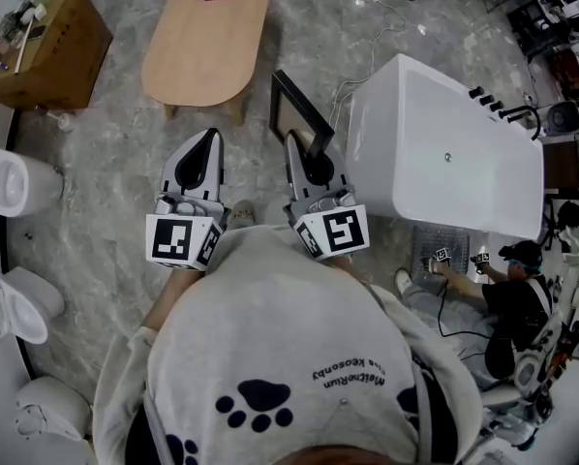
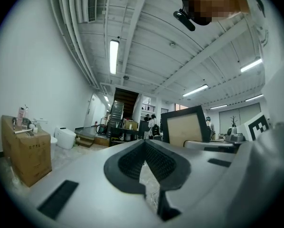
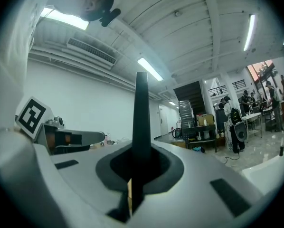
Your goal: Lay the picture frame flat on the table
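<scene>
Task is not done yet. The right hand-held gripper (image 1: pixel 295 145) is closed on the edge of the picture frame (image 1: pixel 294 112), which stands upright just in front of it, in the air. The left hand-held gripper (image 1: pixel 210 141) is closed w/ nothing in it, beside the right one. The wooden worktop (image 1: pixel 207 51) lies ahead of both. Bringing the frame there & laying it flat are left, I think.
</scene>
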